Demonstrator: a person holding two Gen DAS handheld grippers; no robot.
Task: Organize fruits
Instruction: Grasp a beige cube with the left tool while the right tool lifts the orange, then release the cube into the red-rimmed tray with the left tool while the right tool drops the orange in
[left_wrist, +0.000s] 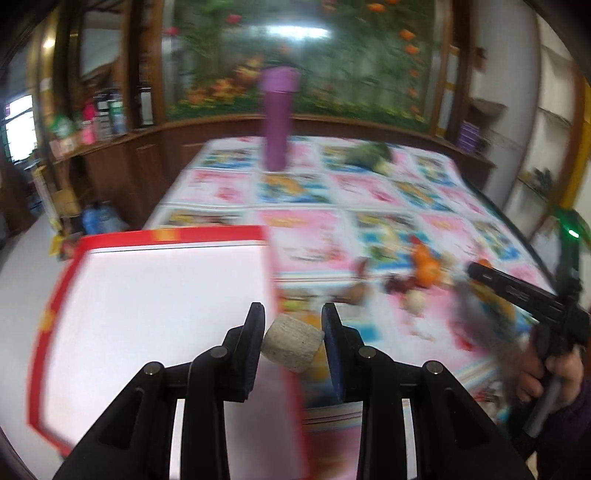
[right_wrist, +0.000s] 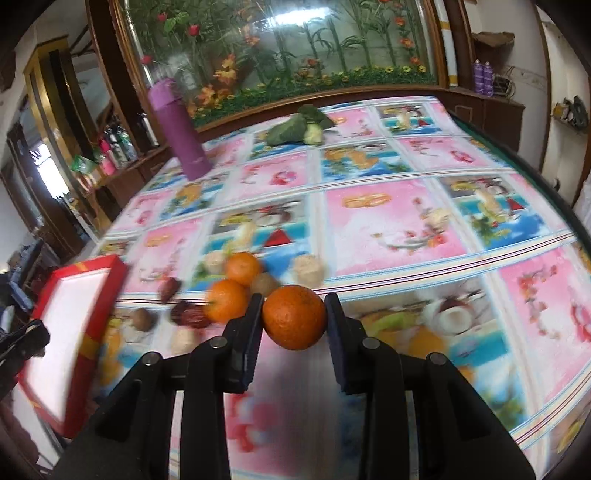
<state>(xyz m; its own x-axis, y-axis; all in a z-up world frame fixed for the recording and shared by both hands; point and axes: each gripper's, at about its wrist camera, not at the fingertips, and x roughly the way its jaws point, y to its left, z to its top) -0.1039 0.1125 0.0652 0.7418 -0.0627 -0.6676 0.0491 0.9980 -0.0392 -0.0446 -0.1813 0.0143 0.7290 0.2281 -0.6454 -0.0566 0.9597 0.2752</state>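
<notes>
**Above the table edge: both grippers loaded, tray waiting**

Over the near-left corner of the table (right_wrist: 388, 229), the left gripper (left_wrist: 293, 345) is clamped on a pale, speckled, drum-shaped piece of fruit (left_wrist: 293, 347). The piece sits crosswise between the pads, its flat ends against them, which looks like the steadiest hold for a short cylinder. Below it is the right-hand rim of a red-bordered white tray (left_wrist: 147, 295), which looks bare inside. Judgement: this piece is being carried to the tray for sorting and is near the release point. The left wrist view is heavily smeared, so the height above the tray cannot be told.

The right gripper (right_wrist: 294, 317) is closed on an orange (right_wrist: 294, 316), pads on opposite sides at about its widest part; a round fruit held off-centre would likely squirt out. The orange appears lifted clear of the cloth, though I cannot confirm that.

Still on the patterned tablecloth, just beyond the held orange:
- two more oranges (right_wrist: 232, 284), touching or nearly so
- several pale pieces (right_wrist: 308, 269) like the one the left gripper carries
- dark red and brown fruits (right_wrist: 190, 314), too blurred to name

These lie in a loose cluster between the tray and the table centre, presumably the unsorted stock. Task looks early.

Far side: a purple flask (right_wrist: 181, 129) stands upright, and a green vegetable bunch (right_wrist: 299, 125) lies well apart from the fruit.

Risk: the two grippers converge on one tray.
</notes>
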